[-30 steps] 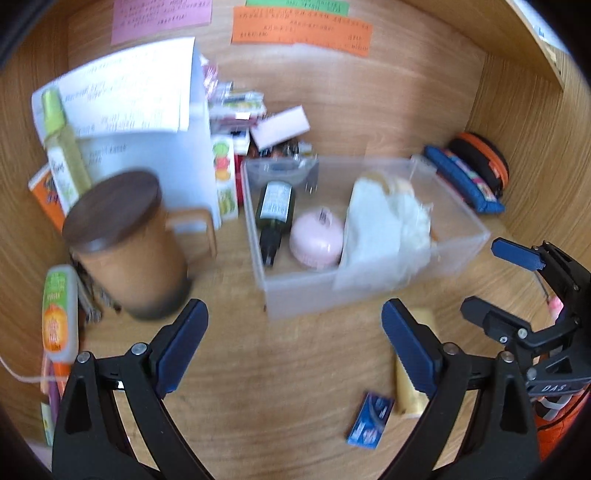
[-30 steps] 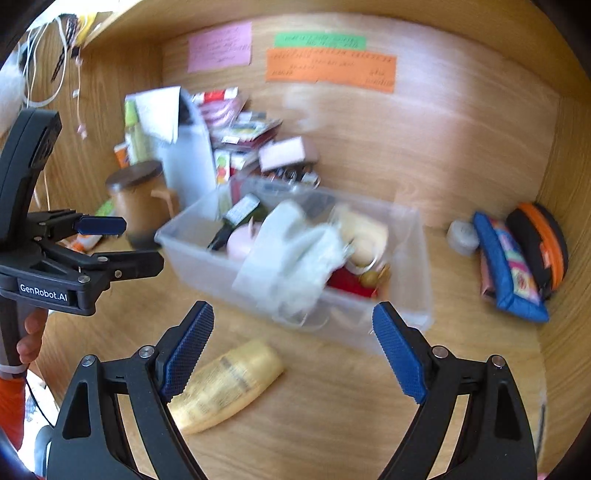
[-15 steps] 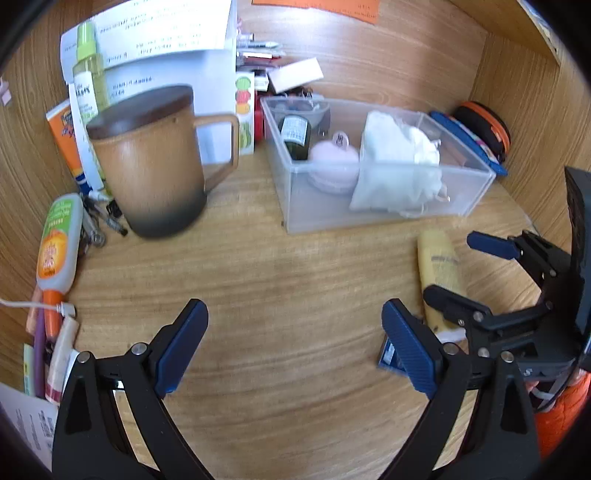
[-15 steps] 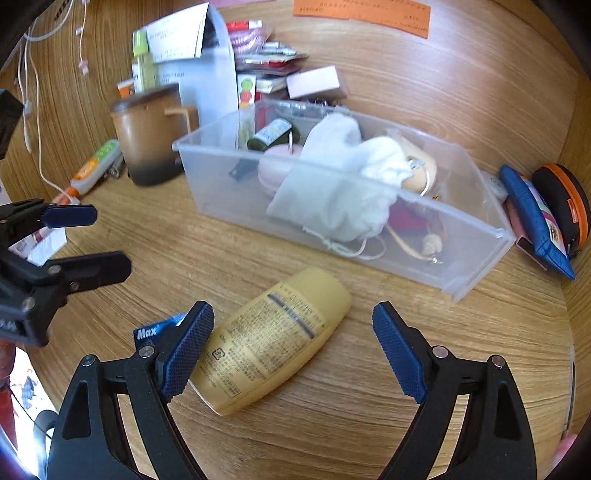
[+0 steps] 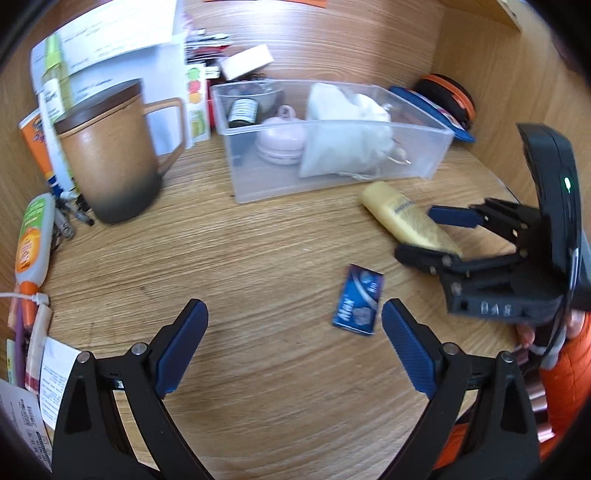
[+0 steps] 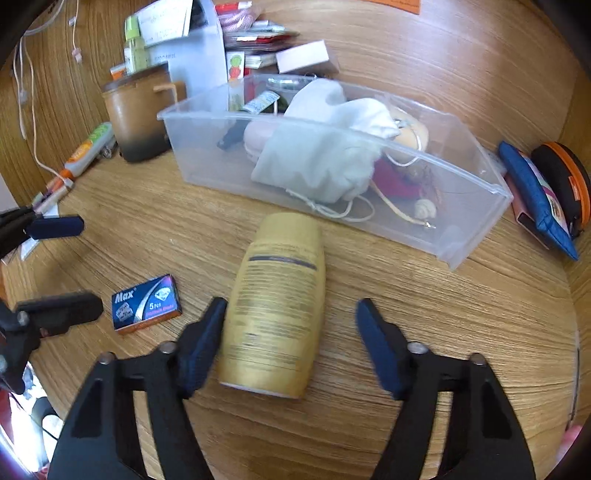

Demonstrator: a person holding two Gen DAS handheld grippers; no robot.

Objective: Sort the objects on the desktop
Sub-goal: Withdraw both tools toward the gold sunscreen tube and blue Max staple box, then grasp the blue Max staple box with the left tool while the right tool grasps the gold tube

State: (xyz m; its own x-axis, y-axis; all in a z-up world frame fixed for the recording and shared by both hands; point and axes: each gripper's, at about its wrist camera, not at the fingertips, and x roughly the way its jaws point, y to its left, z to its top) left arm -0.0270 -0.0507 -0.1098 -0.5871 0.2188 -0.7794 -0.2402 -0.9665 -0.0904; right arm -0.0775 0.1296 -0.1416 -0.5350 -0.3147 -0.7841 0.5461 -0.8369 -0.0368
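Wooden desk (image 5: 258, 387), orange note on wall (image 6: 399, 4), white cable (image 6: 27, 110)

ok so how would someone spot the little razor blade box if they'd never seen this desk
Find the clear plastic bin in the middle of the wooden desk; in front of it lies a yellow bottle on its side. Just left of the bottle is the razor blade box: small, flat, dark blue, marked "Max", the only box lying flat on bare desk.

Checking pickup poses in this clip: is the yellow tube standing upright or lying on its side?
Lying on its side. The yellow tube rests lengthwise on the wooden desk just outside the clear bin.
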